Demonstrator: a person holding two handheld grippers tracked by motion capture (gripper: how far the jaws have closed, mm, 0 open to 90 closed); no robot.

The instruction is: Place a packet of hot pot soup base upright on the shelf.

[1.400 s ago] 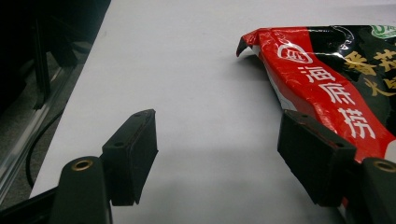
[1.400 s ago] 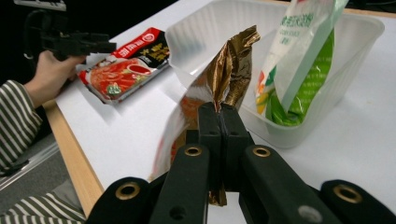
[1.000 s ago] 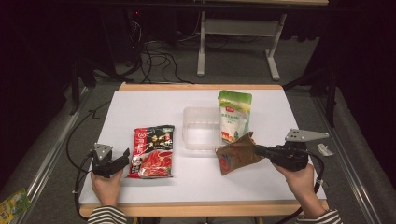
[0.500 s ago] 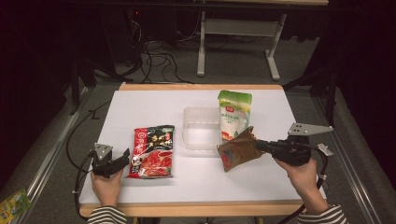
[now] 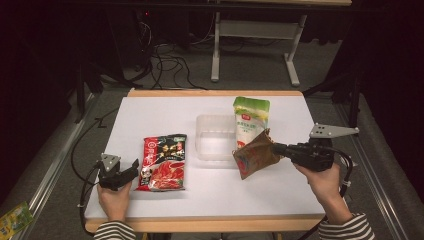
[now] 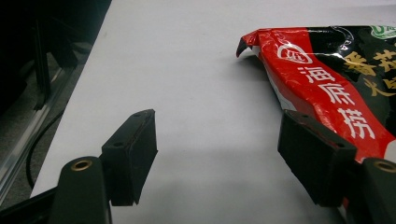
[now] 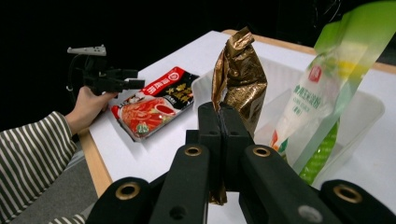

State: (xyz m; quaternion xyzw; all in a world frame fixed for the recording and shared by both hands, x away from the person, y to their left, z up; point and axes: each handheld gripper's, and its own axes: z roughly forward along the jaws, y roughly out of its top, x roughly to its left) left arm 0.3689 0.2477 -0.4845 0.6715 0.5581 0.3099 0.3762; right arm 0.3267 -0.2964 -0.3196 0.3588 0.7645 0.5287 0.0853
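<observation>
My right gripper (image 5: 278,149) (image 7: 220,114) is shut on the edge of a brown-gold foil pouch (image 5: 254,156) (image 7: 239,79) and holds it lifted off the white table, beside the clear plastic tub (image 5: 214,138). A green and white pouch (image 5: 250,120) (image 7: 332,88) leans on the tub's right rim. A red and black sauce packet (image 5: 163,162) (image 6: 327,88) lies flat at the front left. My left gripper (image 5: 134,169) (image 6: 229,163) rests open just left of that packet, one jaw over its corner, nothing between the pads.
The white table top (image 5: 160,115) has a wooden front edge (image 5: 200,224). Cables (image 5: 165,60) and a desk frame (image 5: 250,45) lie on the floor beyond. A small green packet (image 5: 12,217) lies on the floor at the far left.
My right gripper has risen a little with the brown-gold pouch, which now hangs off the table. The left gripper has stayed put.
</observation>
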